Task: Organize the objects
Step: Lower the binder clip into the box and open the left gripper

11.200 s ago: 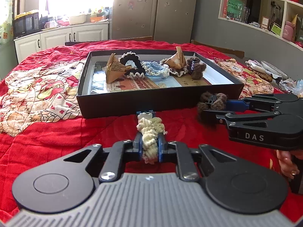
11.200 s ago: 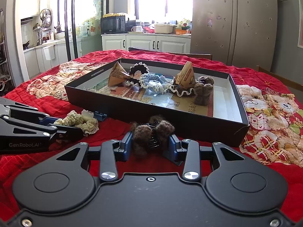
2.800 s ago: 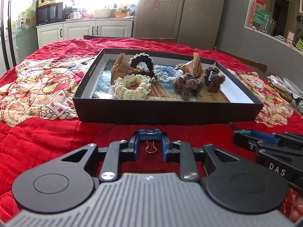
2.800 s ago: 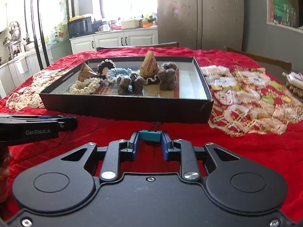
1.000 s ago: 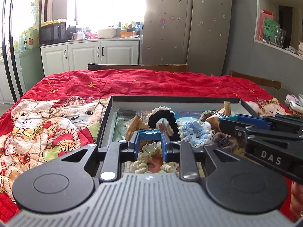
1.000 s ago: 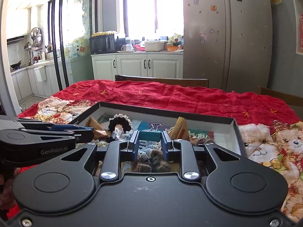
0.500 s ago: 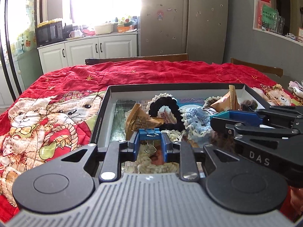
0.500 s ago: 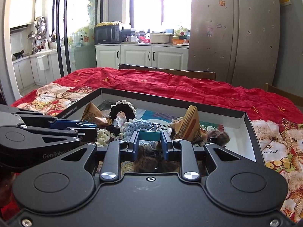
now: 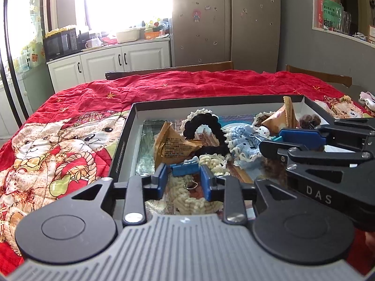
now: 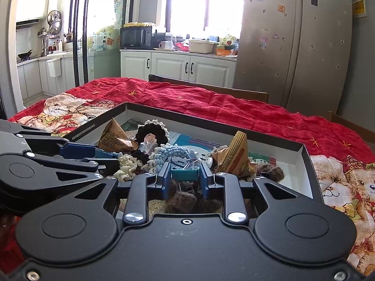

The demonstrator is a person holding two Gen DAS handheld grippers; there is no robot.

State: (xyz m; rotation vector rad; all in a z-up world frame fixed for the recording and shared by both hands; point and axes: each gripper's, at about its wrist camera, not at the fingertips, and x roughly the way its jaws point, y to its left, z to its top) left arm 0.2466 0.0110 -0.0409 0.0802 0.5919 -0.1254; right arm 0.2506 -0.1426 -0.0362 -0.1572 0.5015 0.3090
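A black shallow box (image 9: 121, 149) lies on the red quilt and holds scrunchies, brown paper packets (image 9: 173, 147) and fuzzy brown hair clips (image 10: 182, 201). My left gripper (image 9: 184, 179) hovers over the cream scrunchie (image 9: 187, 199). Its jaws are opening, and a blue binder clip (image 9: 185, 169) sits tilted and loose between them. My right gripper (image 10: 185, 179) hangs over the brown hair clips, to the right of the left one. Its jaws are starting to open, with a teal binder clip (image 10: 185, 174) still touching both pads.
The red quilt with bear pictures (image 9: 58, 145) surrounds the box. Wooden chair backs (image 10: 211, 89) stand at the table's far edge, with white cabinets (image 9: 112, 63) and a fridge behind. The box's right end (image 10: 290, 171) shows bare white floor.
Both grippers have tipped down over the box, so more of its contents shows. The left jaws have widened and the blue clip has tilted free. The right jaws have barely widened.
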